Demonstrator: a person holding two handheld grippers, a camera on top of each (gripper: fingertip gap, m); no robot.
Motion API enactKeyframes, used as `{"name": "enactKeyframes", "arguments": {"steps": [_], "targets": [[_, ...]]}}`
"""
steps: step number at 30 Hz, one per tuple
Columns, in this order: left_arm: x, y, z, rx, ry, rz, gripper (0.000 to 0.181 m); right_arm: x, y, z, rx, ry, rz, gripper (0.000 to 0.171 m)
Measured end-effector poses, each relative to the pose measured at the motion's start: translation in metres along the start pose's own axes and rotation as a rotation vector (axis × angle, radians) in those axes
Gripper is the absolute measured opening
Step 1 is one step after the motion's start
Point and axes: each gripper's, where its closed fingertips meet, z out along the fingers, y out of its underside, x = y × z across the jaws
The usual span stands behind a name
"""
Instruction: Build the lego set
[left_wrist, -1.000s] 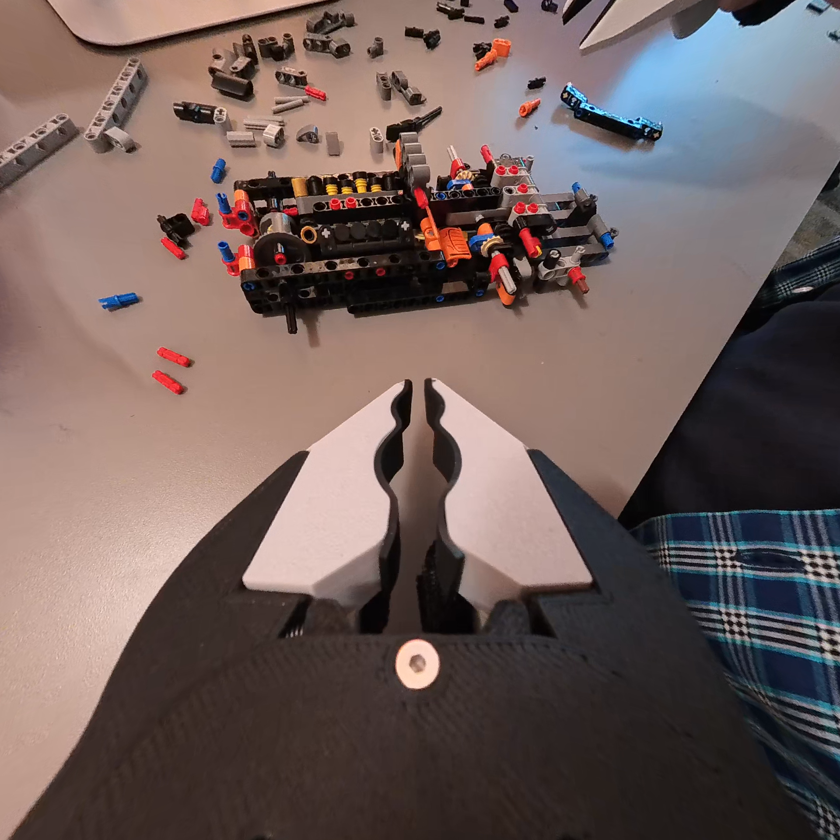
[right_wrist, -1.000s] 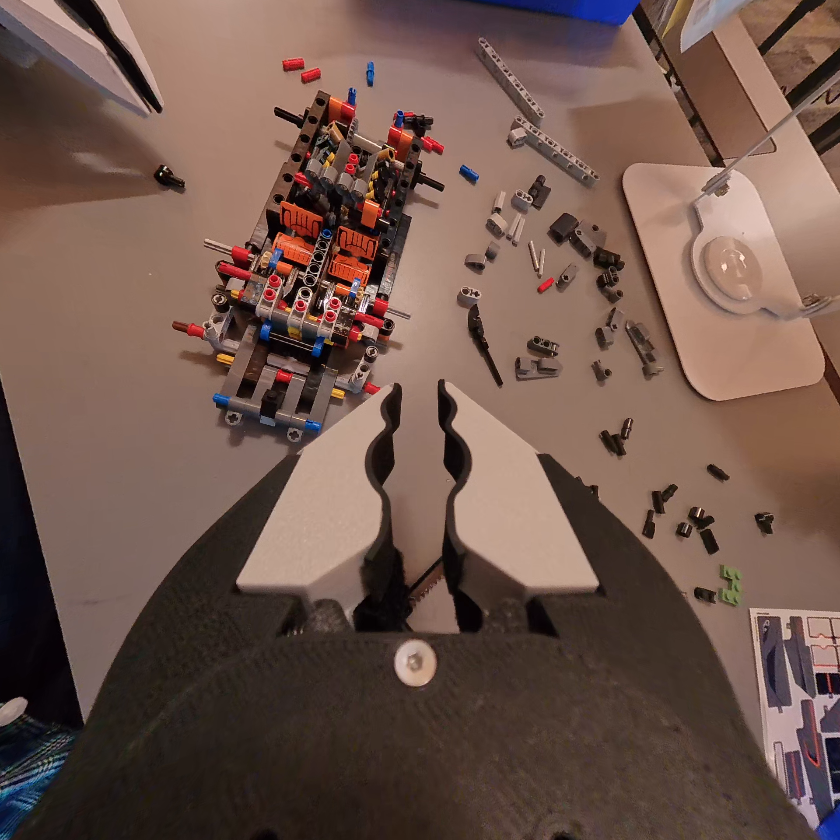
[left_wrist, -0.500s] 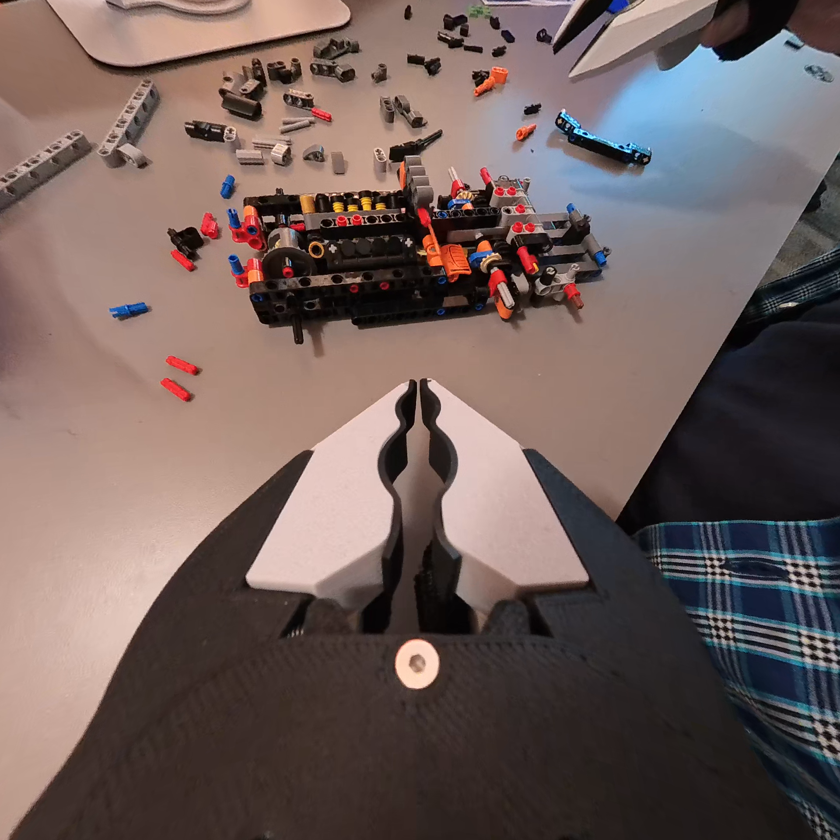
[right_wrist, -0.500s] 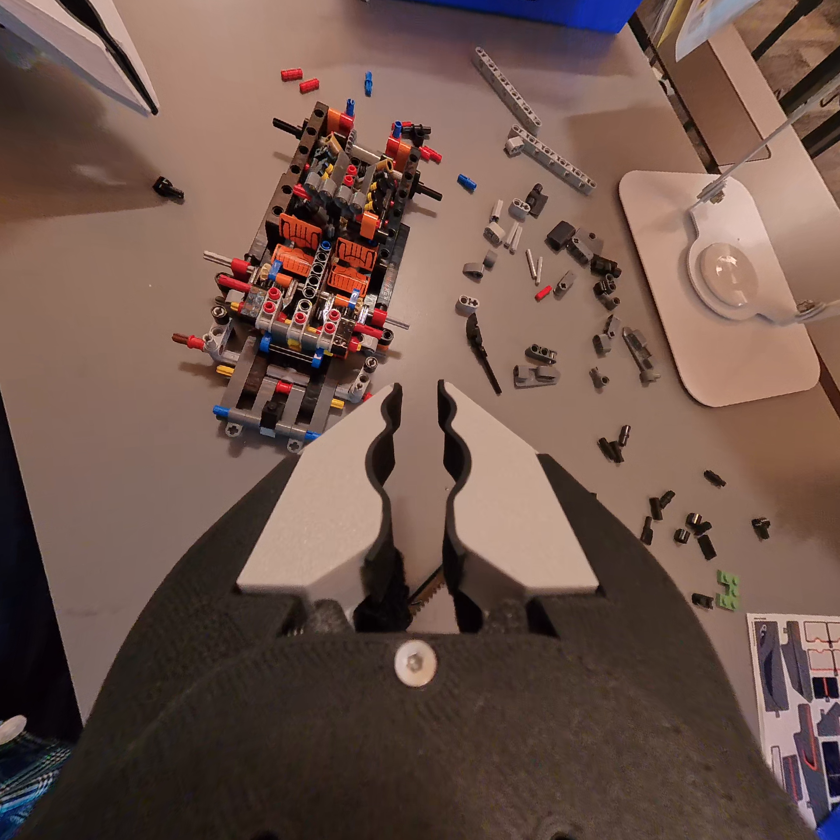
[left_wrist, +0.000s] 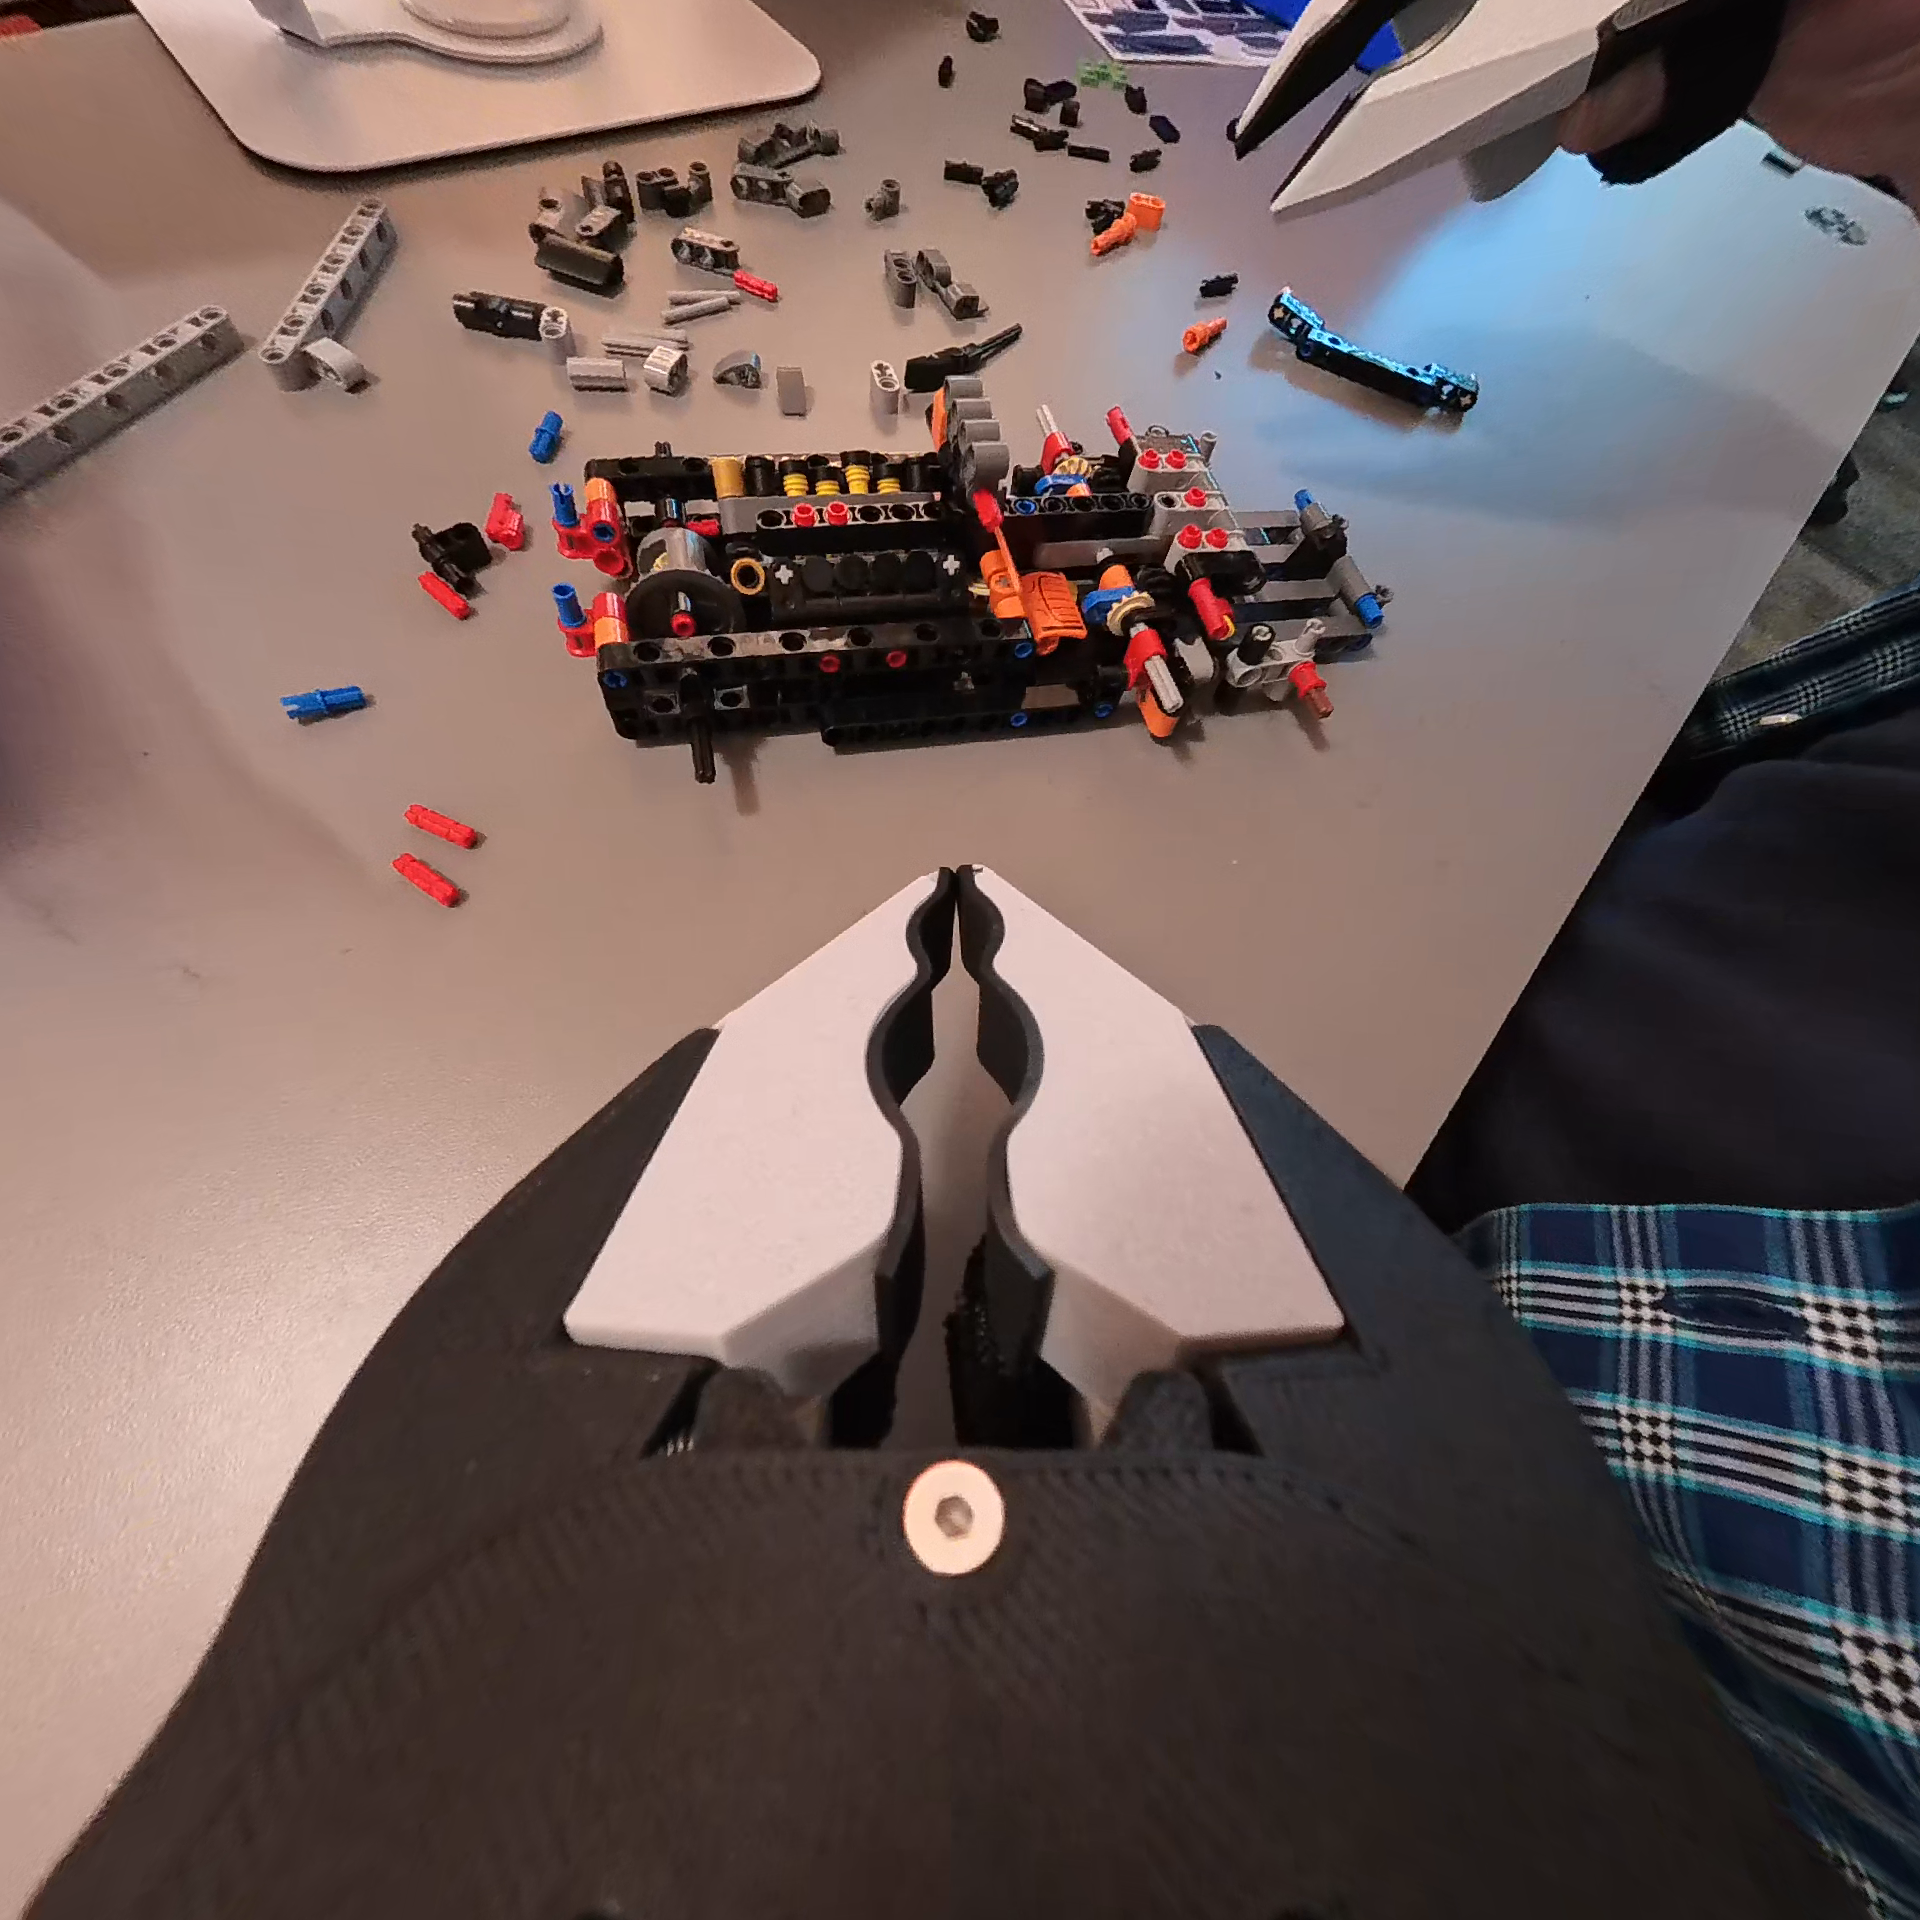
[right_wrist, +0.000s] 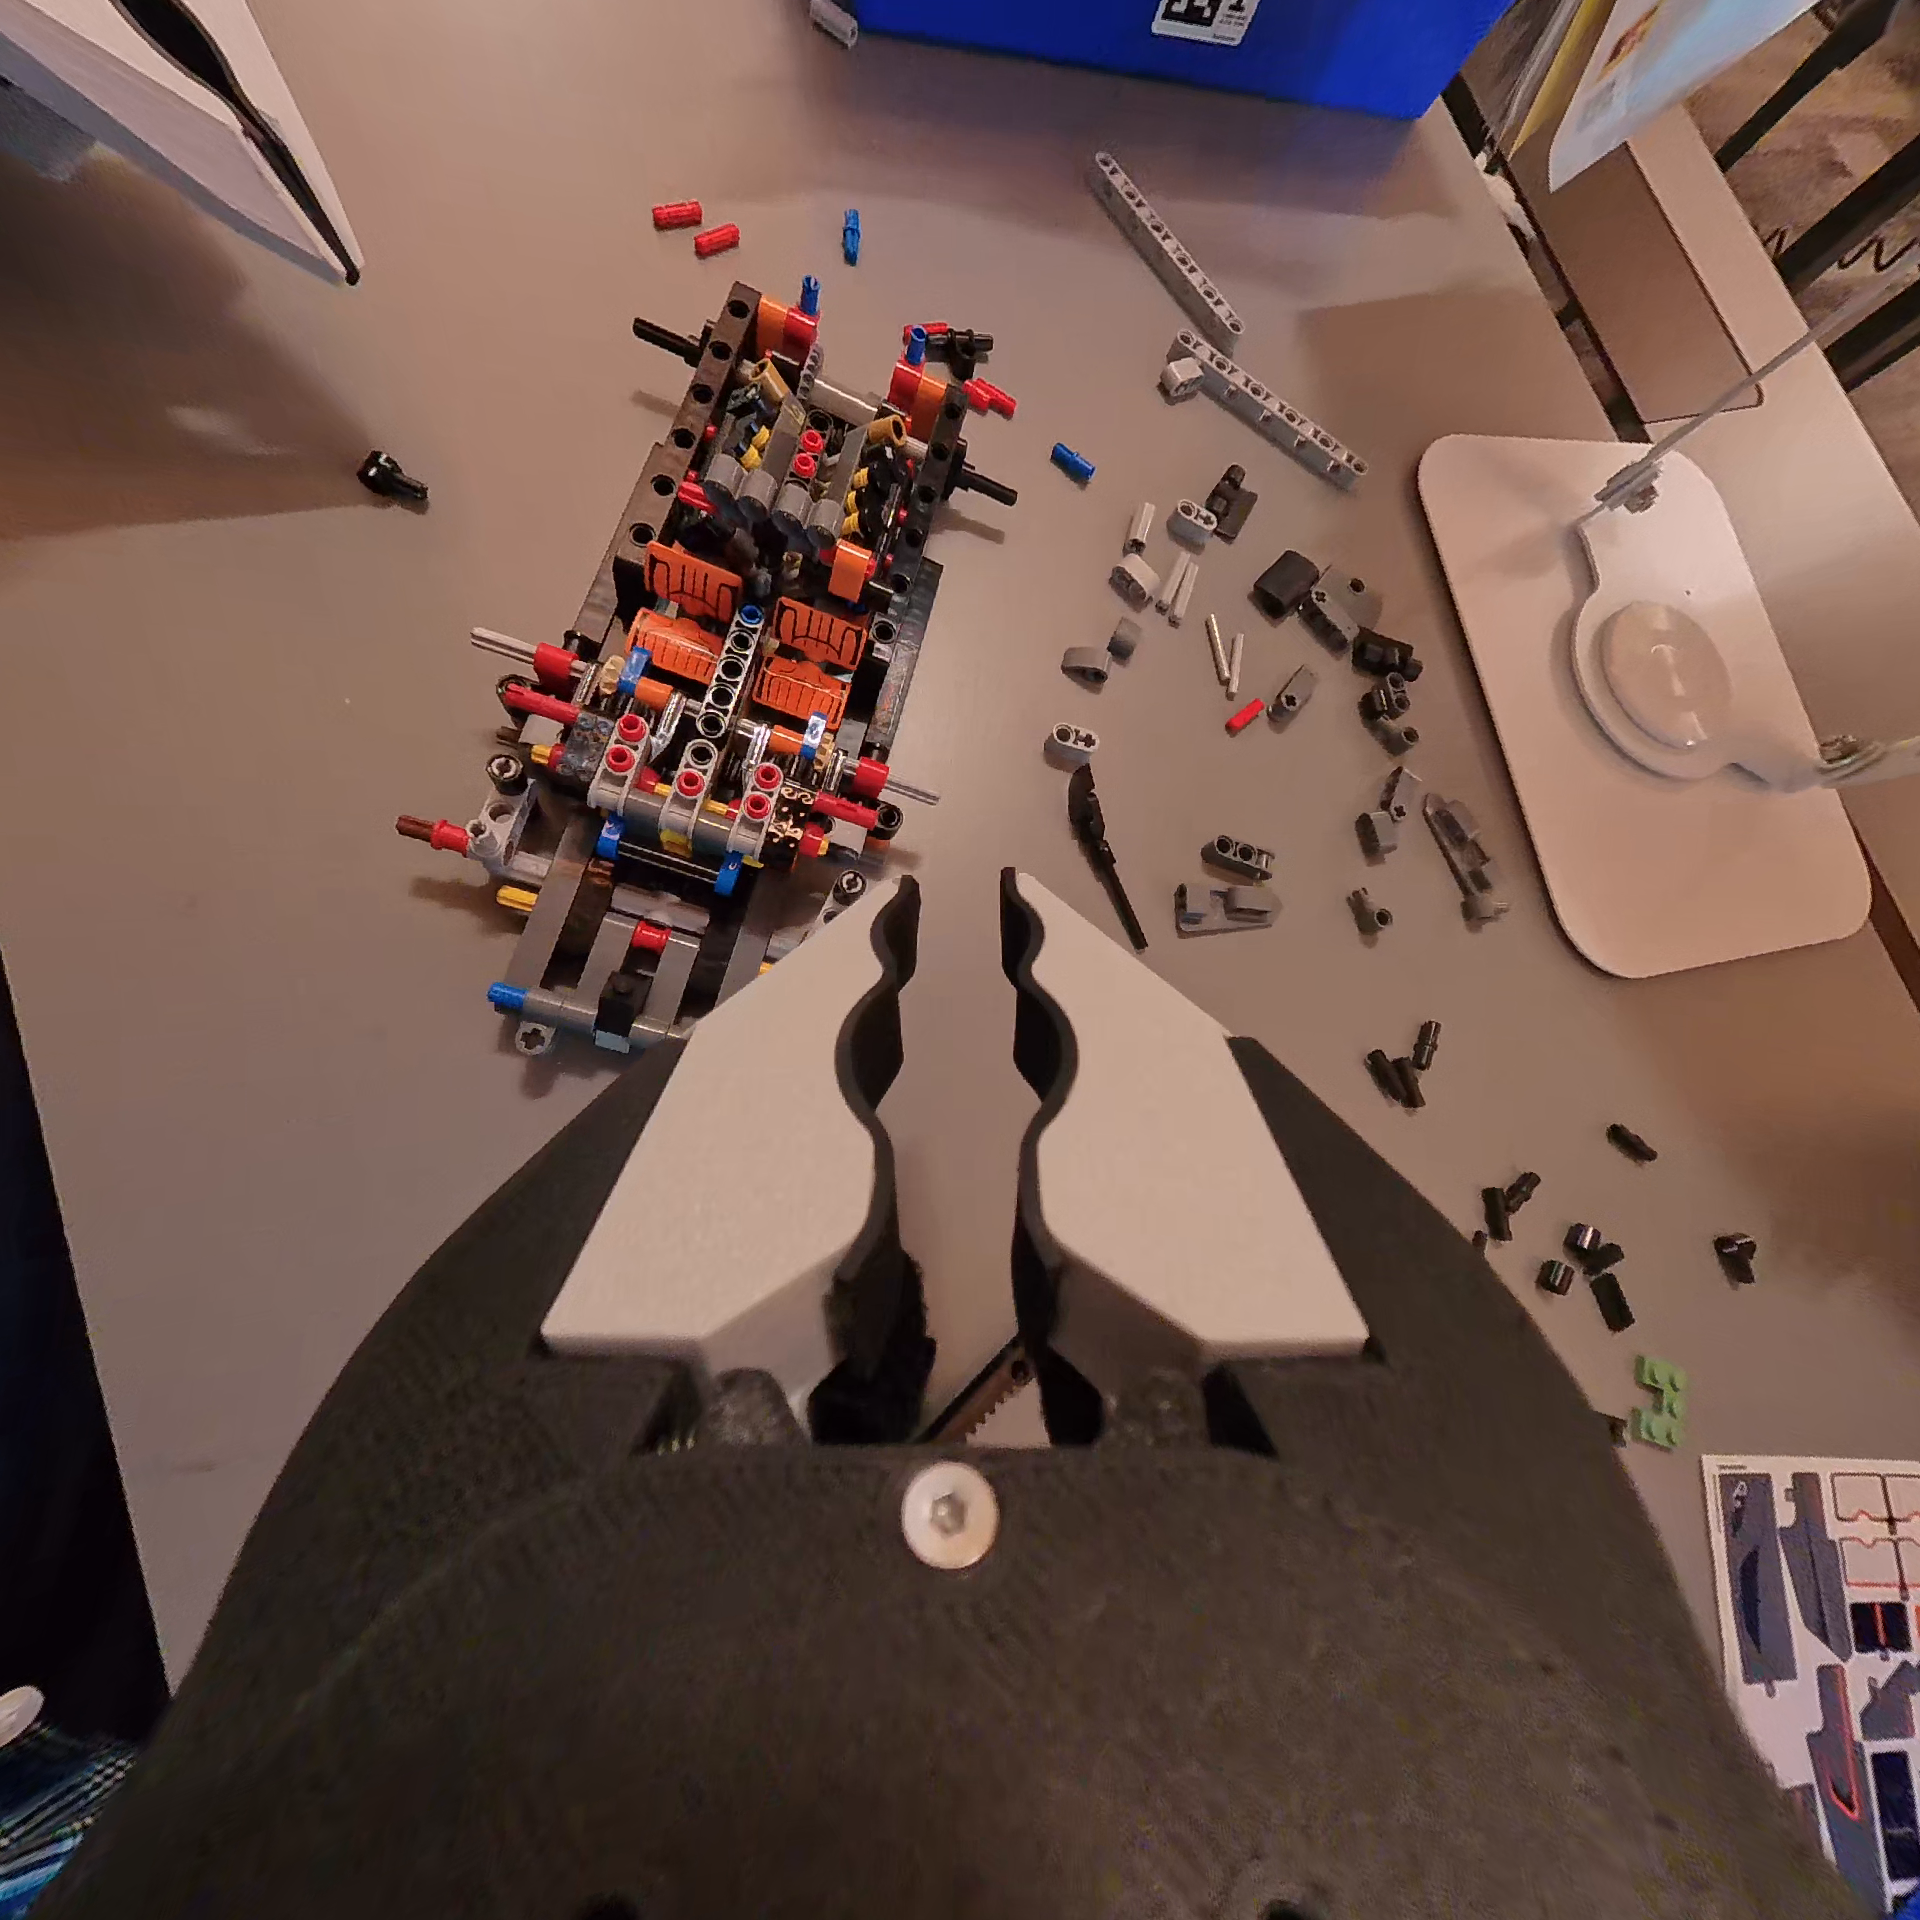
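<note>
The partly built lego chassis, black and grey with orange, red and yellow parts, lies on the grey table ahead of my left gripper. That gripper is shut and empty, hovering short of the chassis. In the right wrist view the chassis lies lengthwise, just ahead and left of my right gripper, which is narrowly open and empty. Each gripper shows in the other's view, the right one and the left one. A blue curved piece lies beyond the chassis.
Many loose pins and connectors are scattered right of the chassis, with long grey beams. A white stand base, a blue bin and a sticker sheet border them. The table edge and a person's plaid shirt are at right. Spacing between my two grippers at the tips: around 20 cm. From my right tips it is roughly 15 cm to the blue curved piece; from my left, 30 cm.
My left gripper's fingers have closed from a small gap to touching. Both views have shifted so the chassis sits lower in frame and more of the far table shows.
</note>
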Motion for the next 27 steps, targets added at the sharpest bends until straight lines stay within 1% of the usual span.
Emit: {"name": "enactKeyframes", "arguments": {"steps": [16,20,24,27], "targets": [[-0.002,0.001,0.002,-0.006,-0.003,-0.001,0.0,0.008,0.005,-0.009,-0.012,0.022,0.006,0.015],[-0.002,0.002,0.002,-0.003,-0.003,-0.005,0.0,0.019,0.018,-0.022,-0.032,0.063,0.032,0.016],[-0.002,0.003,0.005,-0.011,0.002,-0.005,0.0,0.036,0.044,-0.036,-0.087,0.127,0.066,0.017],[-0.002,0.002,0.007,-0.017,-0.003,0.0,0.0,0.045,0.056,-0.044,-0.095,0.15,0.099,0.018]]}}
